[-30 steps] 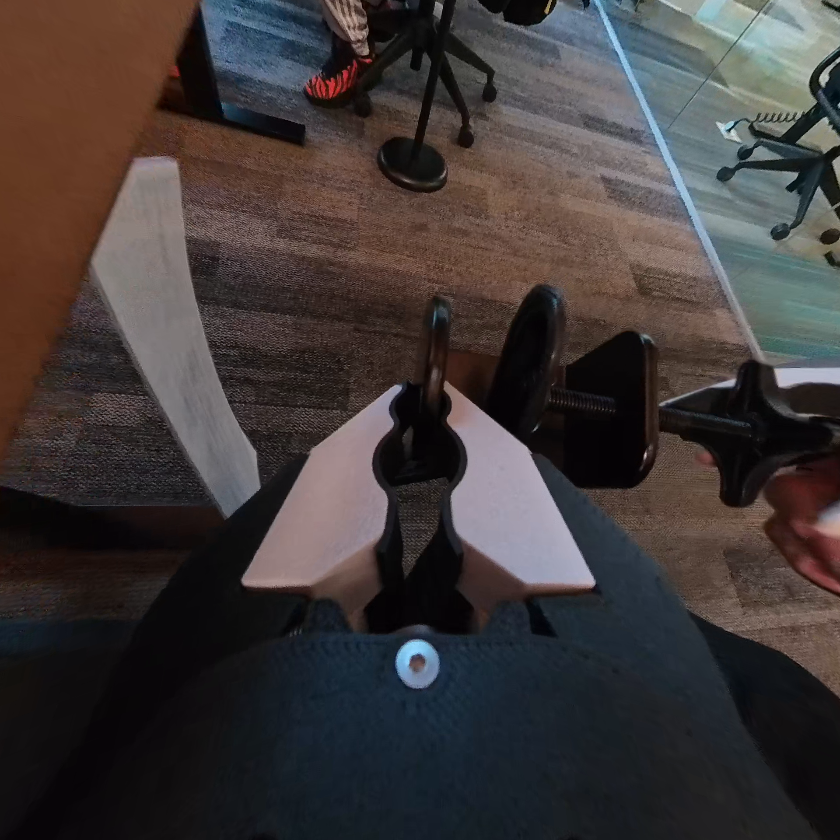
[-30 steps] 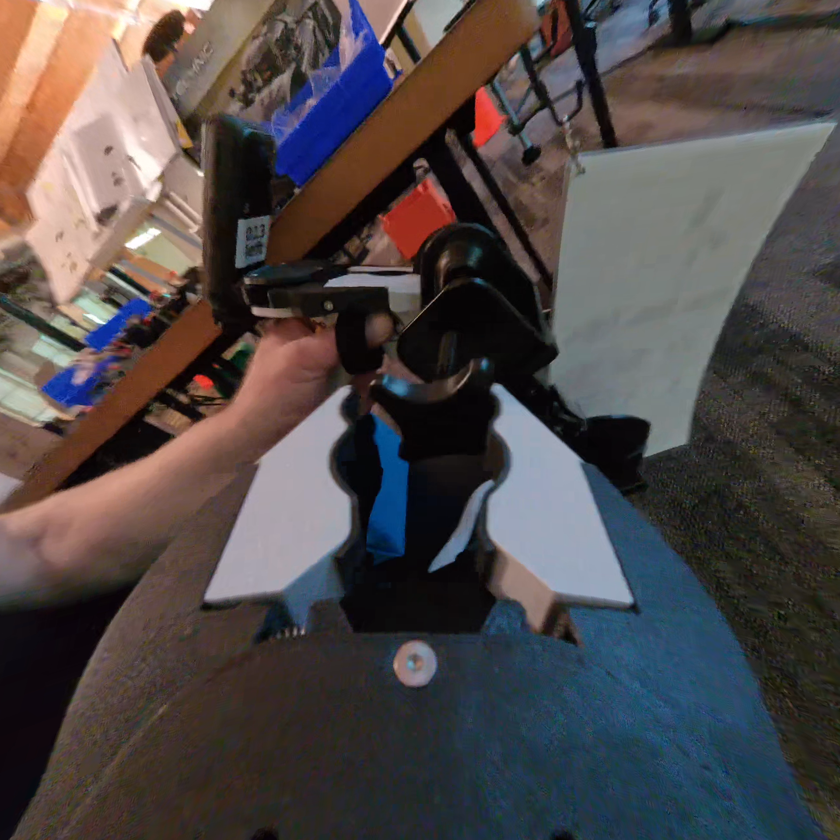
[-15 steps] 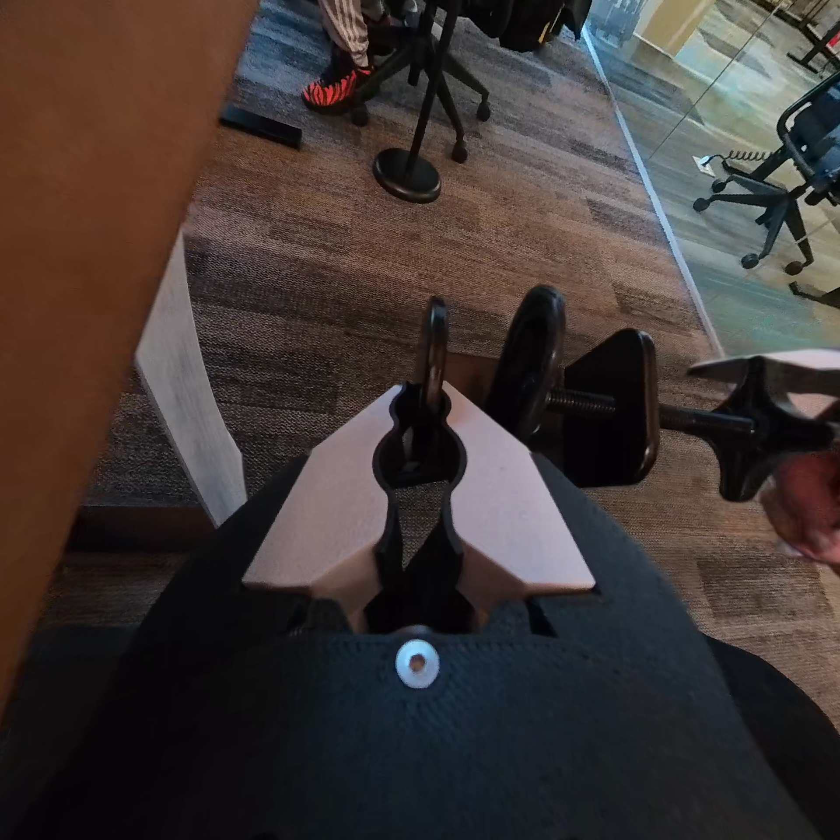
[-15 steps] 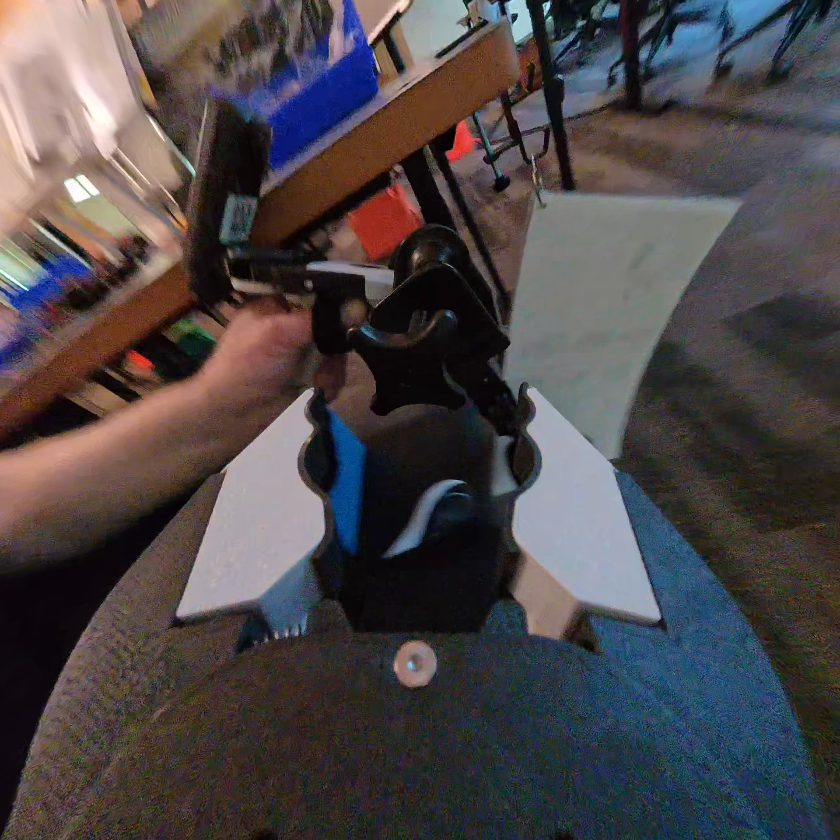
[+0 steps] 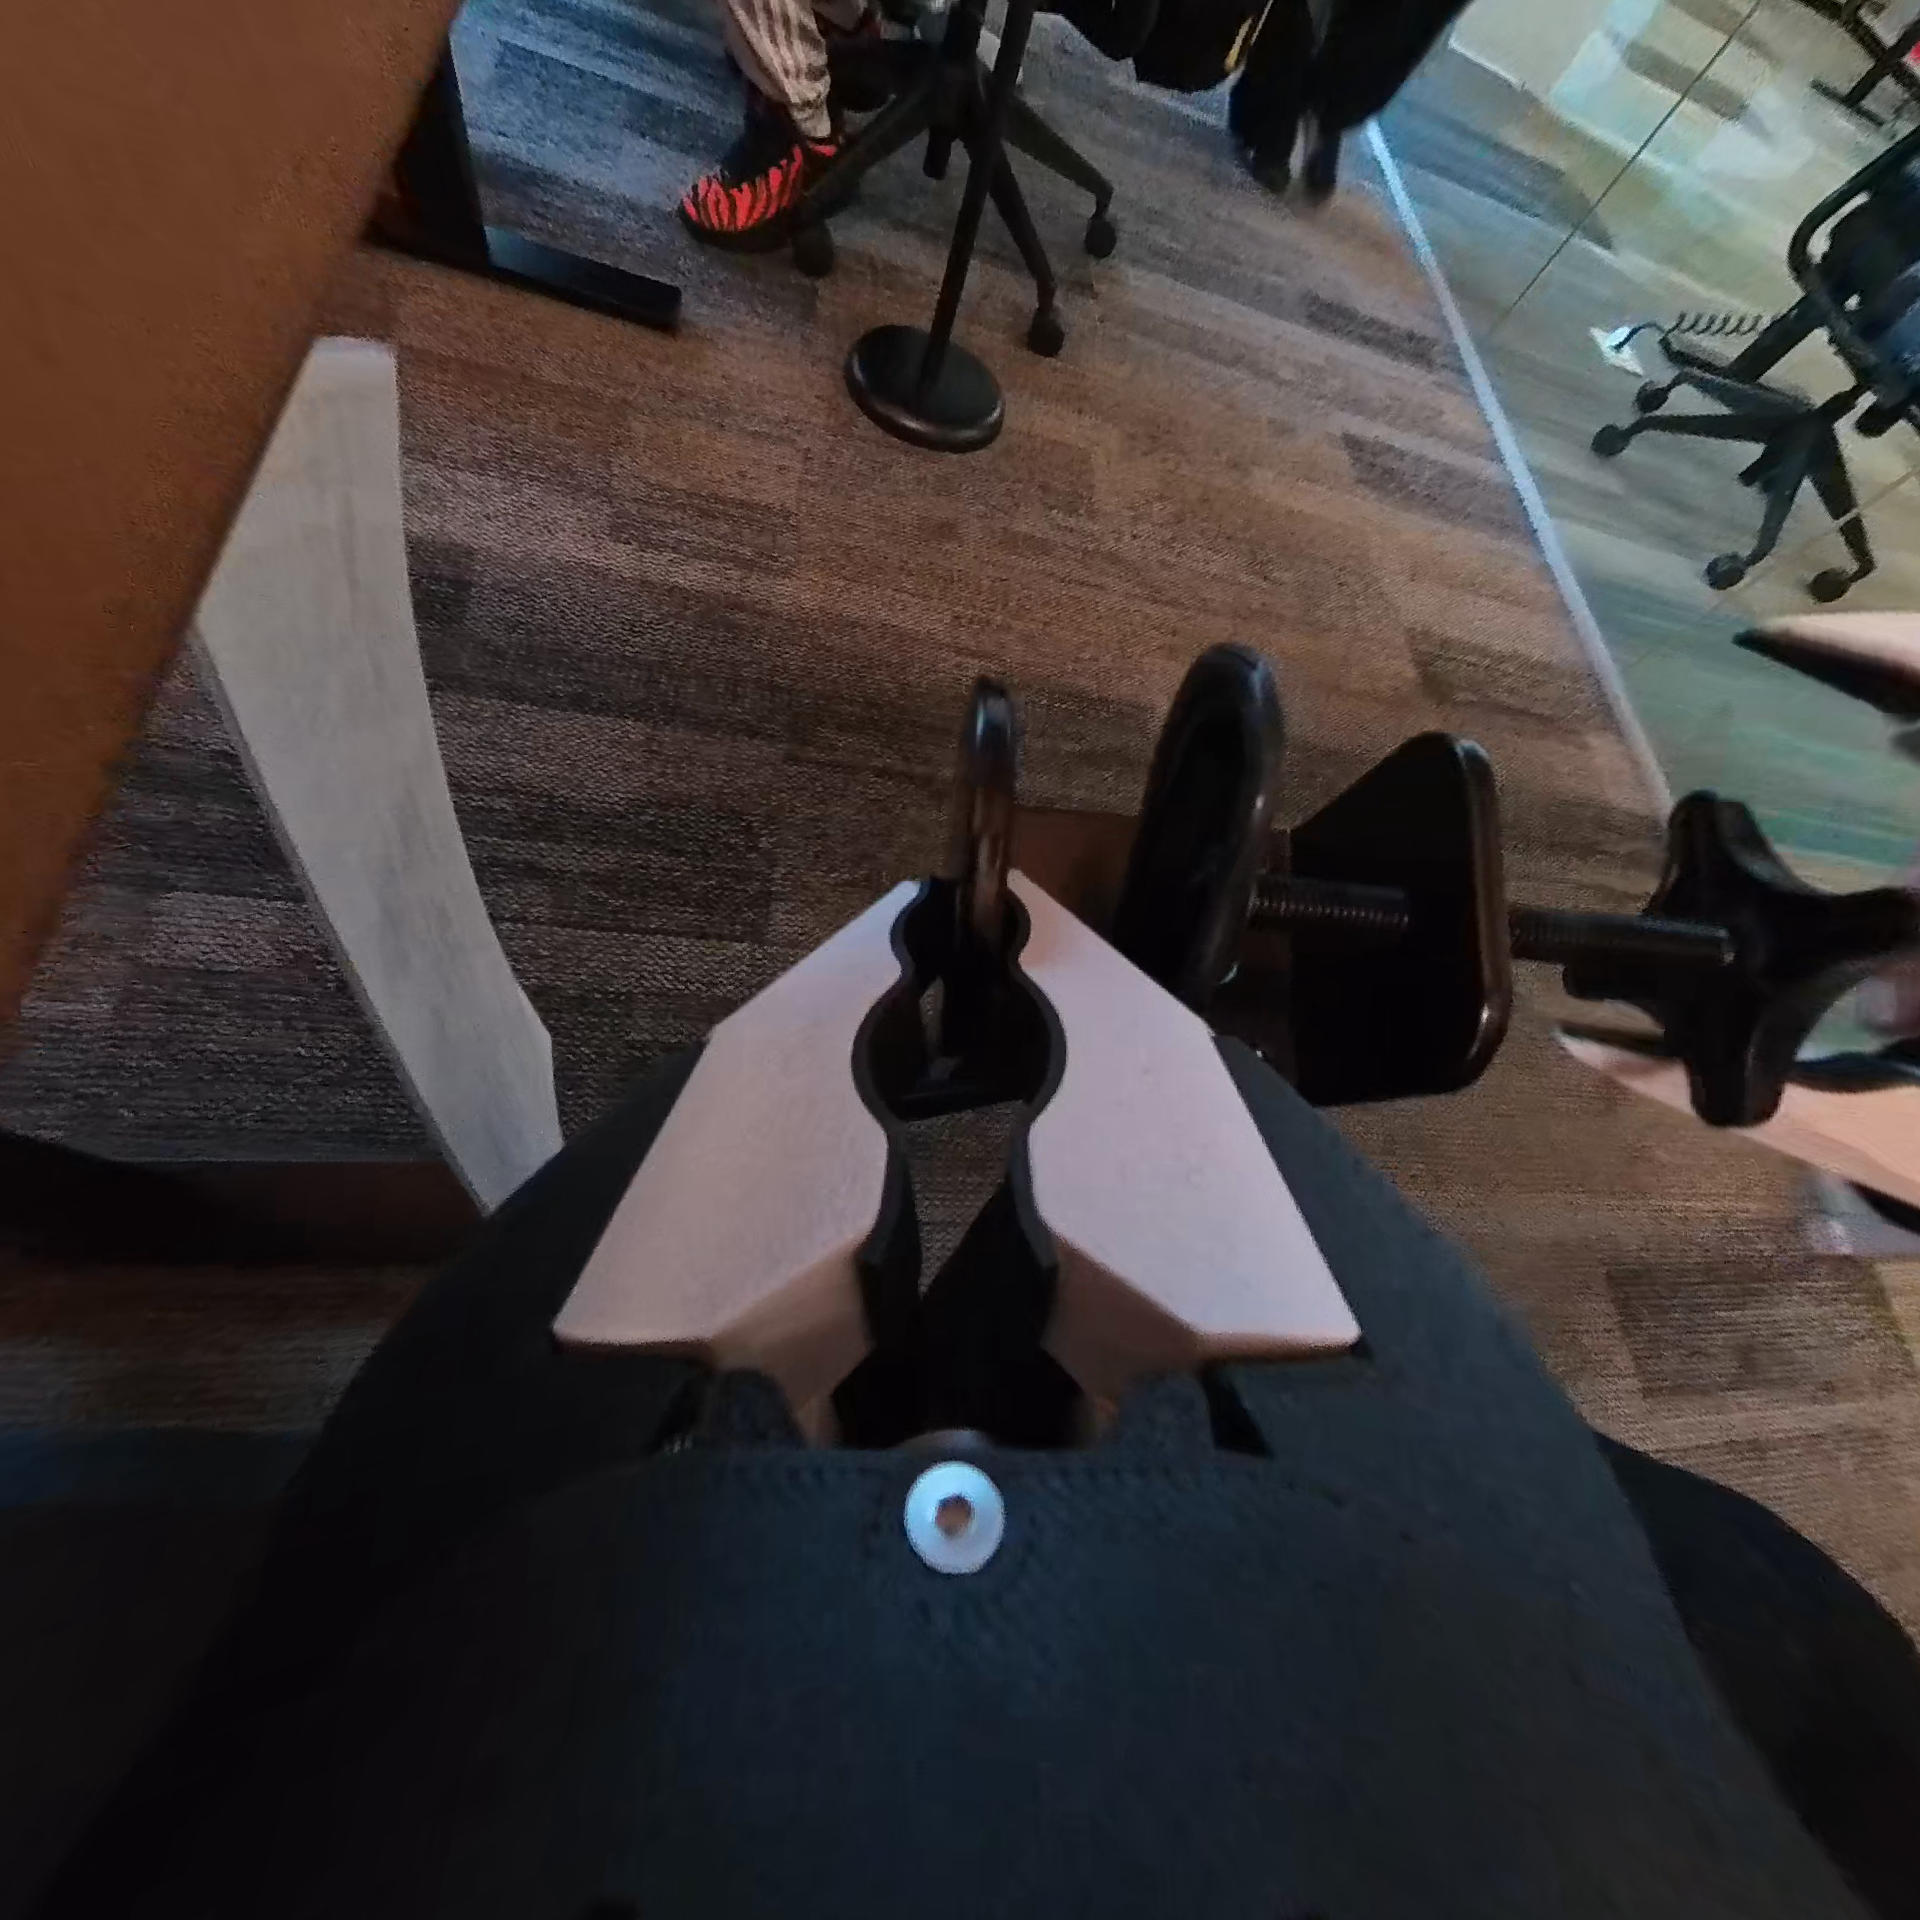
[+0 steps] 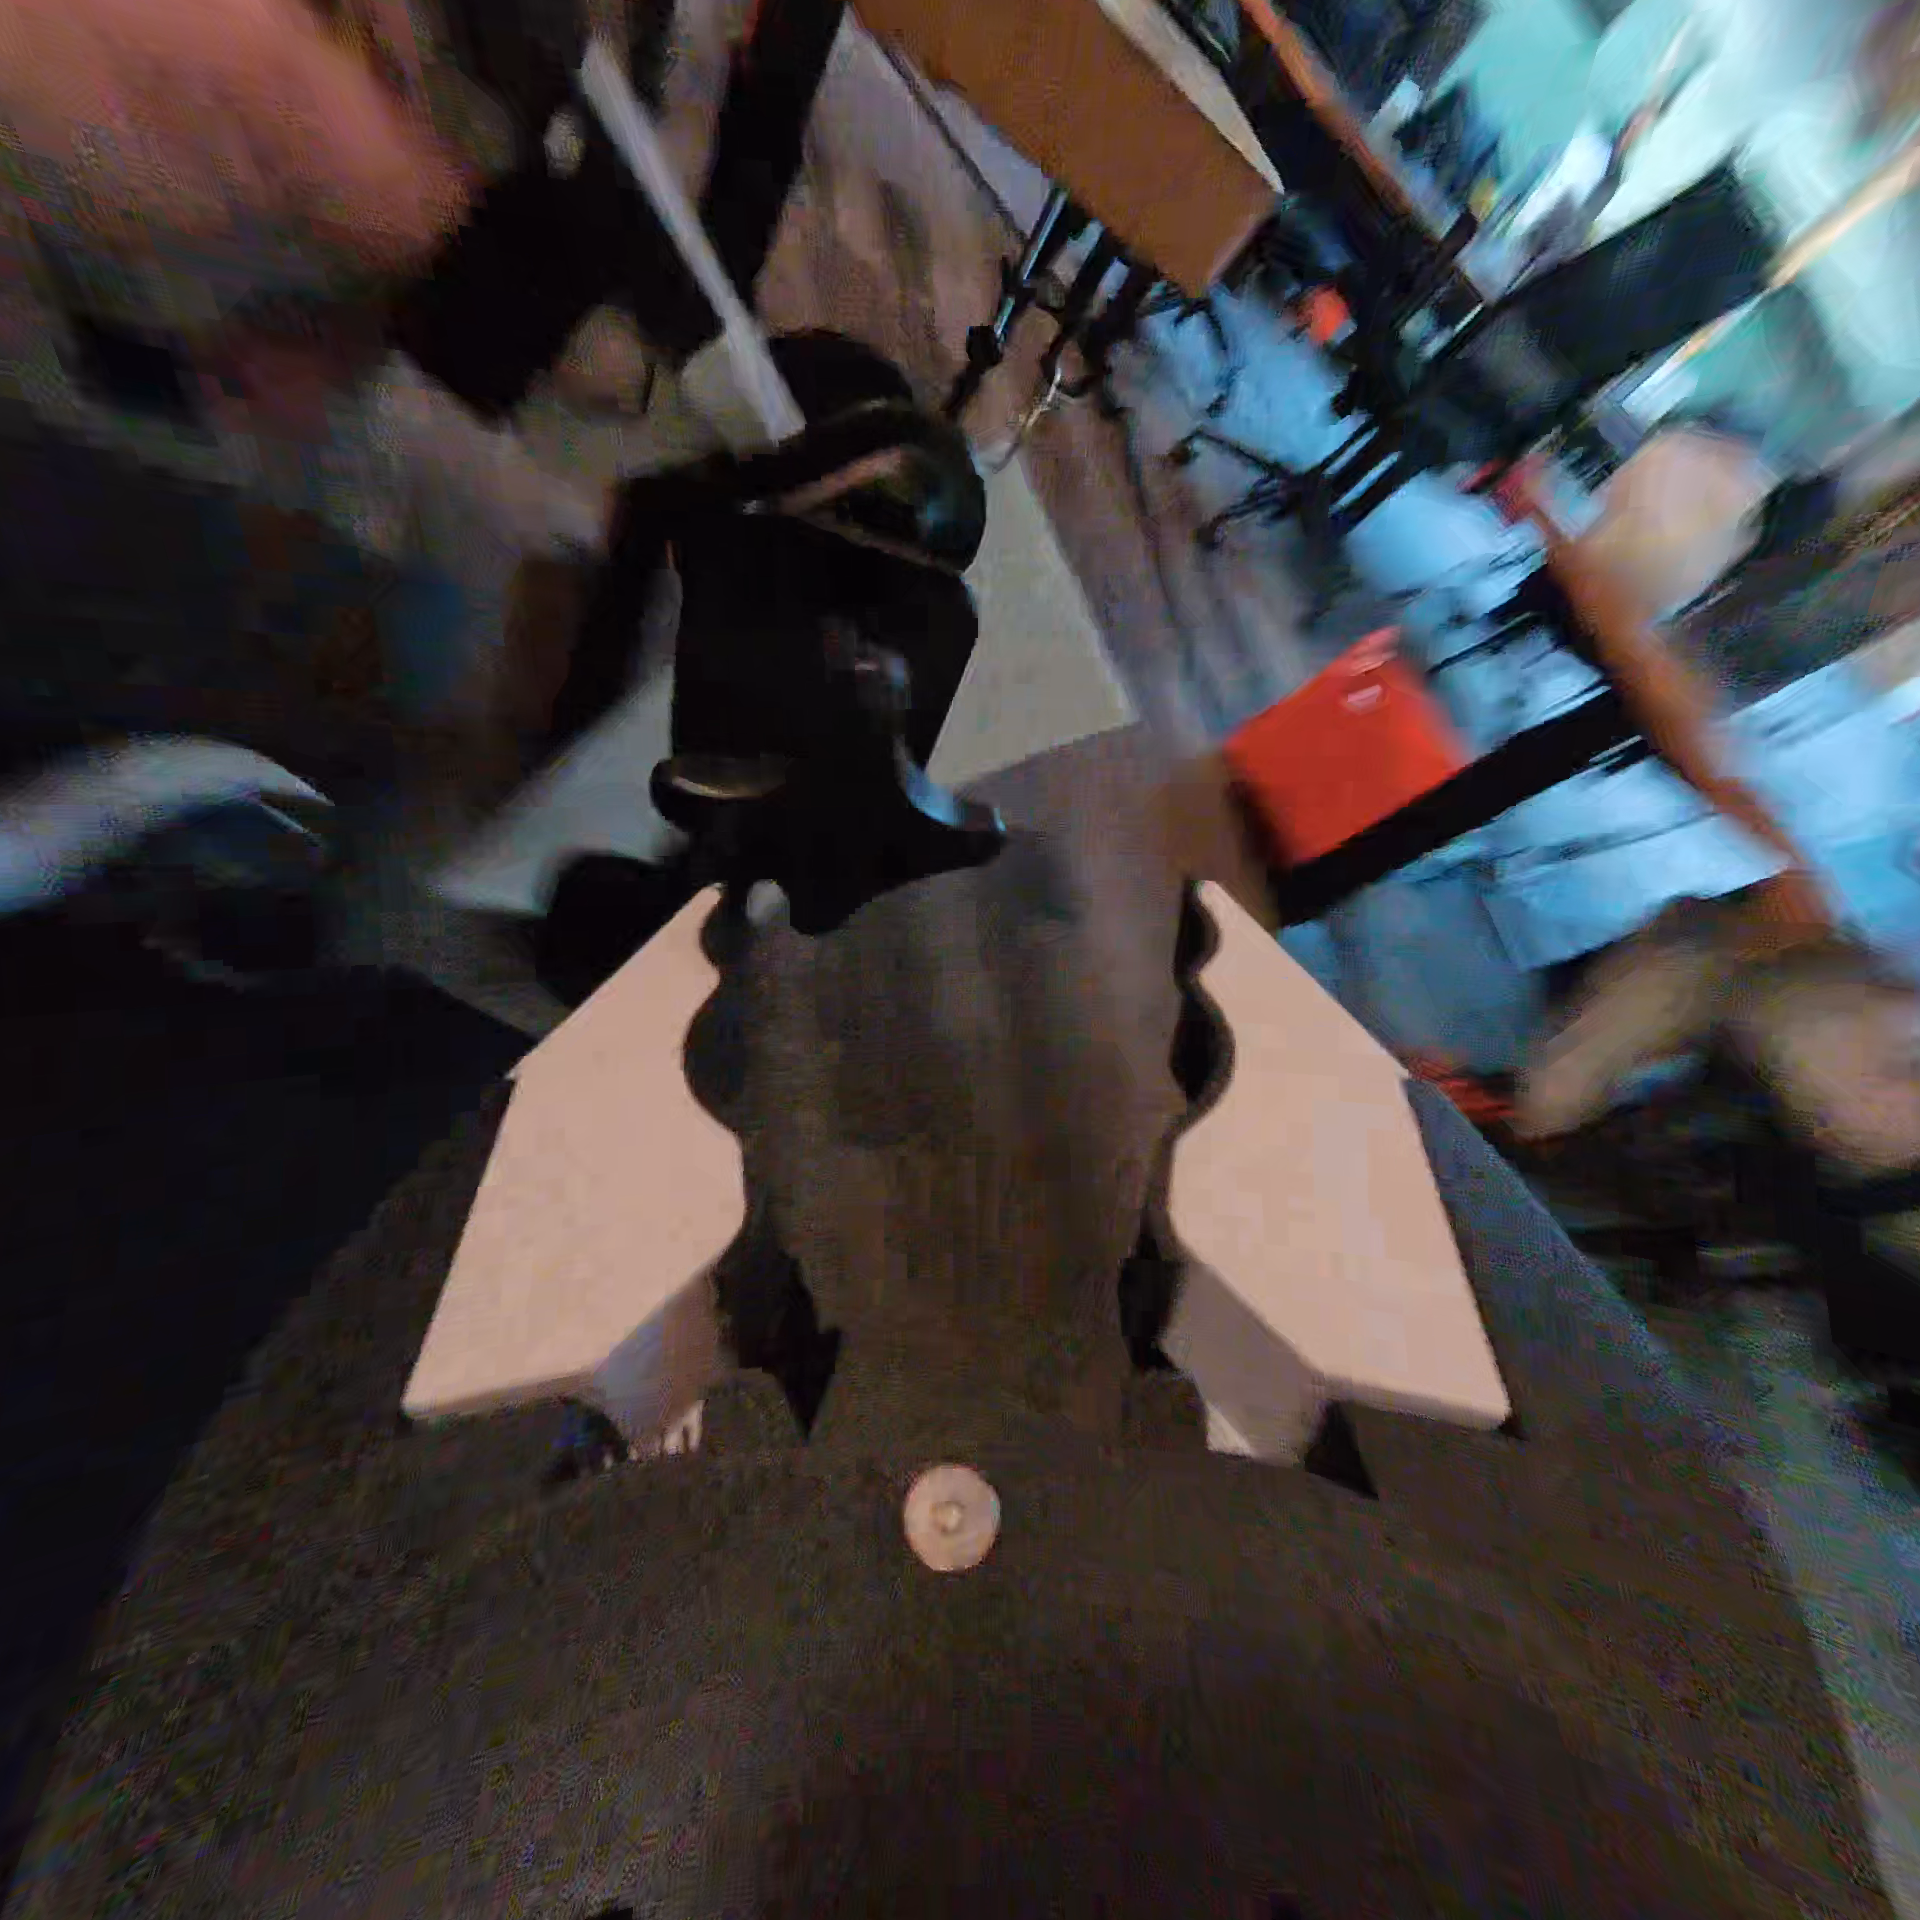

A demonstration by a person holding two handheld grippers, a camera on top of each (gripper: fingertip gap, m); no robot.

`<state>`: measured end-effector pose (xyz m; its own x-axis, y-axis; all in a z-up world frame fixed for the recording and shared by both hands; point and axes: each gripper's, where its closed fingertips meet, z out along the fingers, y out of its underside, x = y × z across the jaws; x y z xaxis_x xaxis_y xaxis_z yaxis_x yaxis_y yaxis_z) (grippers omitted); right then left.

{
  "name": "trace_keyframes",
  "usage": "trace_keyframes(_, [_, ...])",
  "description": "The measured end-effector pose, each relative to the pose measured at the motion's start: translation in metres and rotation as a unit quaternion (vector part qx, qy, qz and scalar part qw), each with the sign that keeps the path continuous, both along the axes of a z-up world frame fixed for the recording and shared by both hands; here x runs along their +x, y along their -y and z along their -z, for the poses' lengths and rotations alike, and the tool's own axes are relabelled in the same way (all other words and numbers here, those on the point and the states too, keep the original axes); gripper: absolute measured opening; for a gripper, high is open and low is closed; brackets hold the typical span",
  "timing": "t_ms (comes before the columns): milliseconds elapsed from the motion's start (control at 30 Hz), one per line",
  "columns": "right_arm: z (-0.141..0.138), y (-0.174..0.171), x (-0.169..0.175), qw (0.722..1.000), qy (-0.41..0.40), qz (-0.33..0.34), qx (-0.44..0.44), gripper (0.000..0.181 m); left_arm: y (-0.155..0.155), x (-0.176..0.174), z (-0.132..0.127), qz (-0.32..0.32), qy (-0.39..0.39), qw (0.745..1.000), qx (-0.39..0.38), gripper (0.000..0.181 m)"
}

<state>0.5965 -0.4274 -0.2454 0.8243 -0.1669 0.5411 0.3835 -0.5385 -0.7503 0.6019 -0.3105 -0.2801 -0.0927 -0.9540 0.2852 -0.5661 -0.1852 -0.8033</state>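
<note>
My left gripper (image 5: 971,894) is shut on the thin black plate (image 5: 987,769) of a black screw clamp and holds it above the carpet. The clamp's round pad (image 5: 1205,810), bracket (image 5: 1392,914), threaded screw and star knob (image 5: 1735,956) stick out to the right. My right gripper (image 6: 951,914) is open, with nothing between its pads. The star knob (image 6: 831,831) sits just ahead of its left fingertip, beyond the pads. The right wrist view is heavily blurred. The right gripper's fingers (image 5: 1829,649) show spread around the knob at the left wrist view's right edge.
A wooden tabletop (image 5: 156,312) fills the upper left, with a white panel (image 5: 343,727) leaning below it. A black stand base (image 5: 925,384), a seated person's red-striped shoe (image 5: 758,197) and office chairs (image 5: 1818,364) stand on the carpet. A red box (image 6: 1340,748) lies under a table.
My right gripper let go of the star knob, opened wide and swung round quickly, blurring its view. My left gripper kept its hold on the clamp plate and barely moved.
</note>
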Motion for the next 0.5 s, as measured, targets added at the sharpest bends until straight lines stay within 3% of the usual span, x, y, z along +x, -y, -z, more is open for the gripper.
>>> trace_keyframes(33, [-0.004, 0.002, -0.007, 0.987, -0.146, -0.007, 0.063, 0.093, 0.001, 0.001, -0.002, 0.001, 0.002, 1.000, -0.009, 0.007])
trace_keyframes(67, [-0.008, 0.003, -0.019, 0.954, -0.275, -0.031, 0.117, 0.094, 0.001, 0.001, -0.002, 0.001, 0.002, 1.000, -0.009, 0.006])
trace_keyframes(167, [-0.010, 0.002, -0.028, 0.845, -0.489, -0.037, 0.212, 0.085, 0.001, 0.002, 0.000, 0.001, 0.001, 1.000, 0.003, 0.006])
trace_keyframes(200, [-0.006, -0.001, -0.031, 0.813, -0.538, -0.040, 0.220, 0.082, 0.002, 0.002, 0.001, 0.003, -0.001, 1.000, 0.006, 0.007])
trace_keyframes(267, [-0.001, -0.009, -0.032, 0.784, -0.575, -0.046, 0.229, 0.070, 0.006, 0.002, 0.004, 0.007, -0.005, 1.000, 0.011, 0.007])
trace_keyframes(300, [-0.003, -0.012, -0.030, 0.783, -0.572, -0.045, 0.239, 0.045, 0.009, 0.002, 0.006, 0.009, -0.008, 1.000, 0.010, 0.007])
trace_keyframes(367, [-0.007, -0.015, -0.031, 0.832, -0.507, -0.054, 0.219, 0.045, 0.010, 0.001, 0.008, 0.010, -0.008, 1.000, 0.007, 0.007])
trace_keyframes(400, [-0.006, -0.017, -0.033, 0.882, -0.433, -0.063, 0.177, 0.045, 0.010, 0.000, 0.008, 0.010, -0.009, 1.000, -0.004, 0.006])
trace_keyframes(467, [0.005, -0.017, -0.038, 0.987, -0.138, -0.082, 0.011, 0.046, 0.009, 0.000, 0.011, 0.007, -0.011, 1.000, -0.017, 0.007])
trace_keyframes(500, [0.013, -0.015, -0.034, 0.992, 0.042, -0.080, -0.084, 0.047, 0.008, 0.000, 0.012, 0.004, -0.013, 1.000, -0.017, 0.007])
